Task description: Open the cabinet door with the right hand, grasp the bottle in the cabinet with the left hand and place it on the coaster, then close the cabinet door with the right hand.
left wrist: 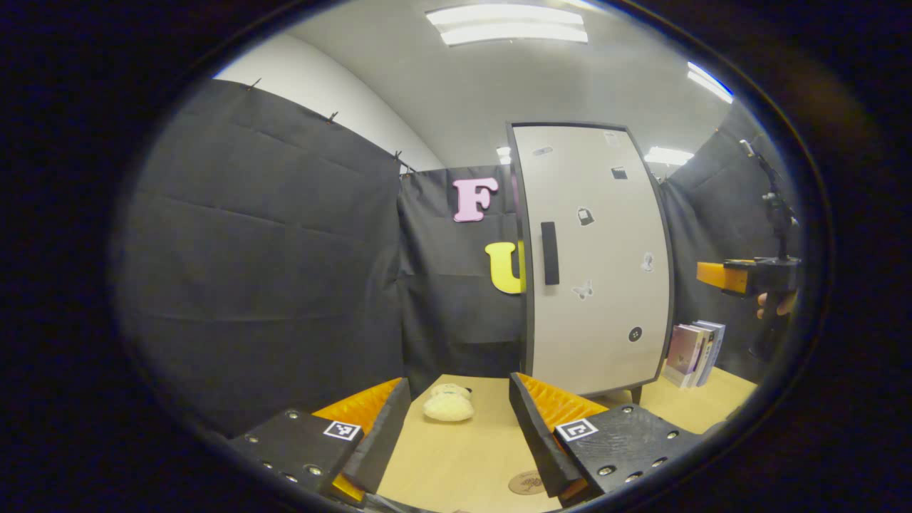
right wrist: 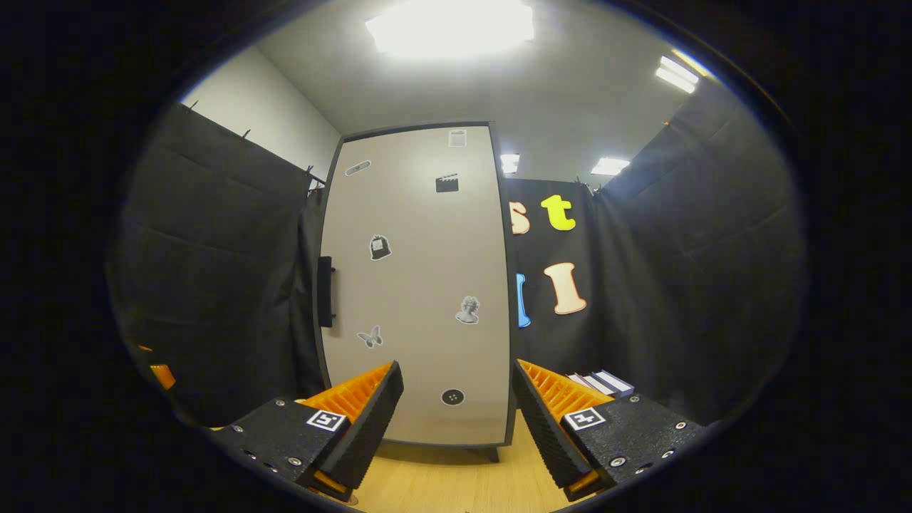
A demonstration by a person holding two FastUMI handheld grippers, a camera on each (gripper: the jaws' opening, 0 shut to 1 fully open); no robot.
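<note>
A tall pale cabinet (left wrist: 595,263) stands on the wooden table with its door shut; a dark vertical handle (left wrist: 549,253) sits near the door's left edge. The bottle is hidden behind the door. A small round coaster (left wrist: 526,482) lies on the table close to my left gripper (left wrist: 459,420), which is open and holds nothing. In the right gripper view the cabinet door (right wrist: 417,285) fills the middle, with its handle (right wrist: 325,291) at the left edge. My right gripper (right wrist: 456,399) faces the door, open and empty. In the left gripper view the right gripper (left wrist: 748,276) hovers beside the cabinet, held by a hand.
A cream plush toy (left wrist: 448,403) lies on the table in front of the left gripper. Several books (left wrist: 692,351) lean to the right of the cabinet, also seen as books (right wrist: 602,383) in the right gripper view. Black cloth walls close in the booth.
</note>
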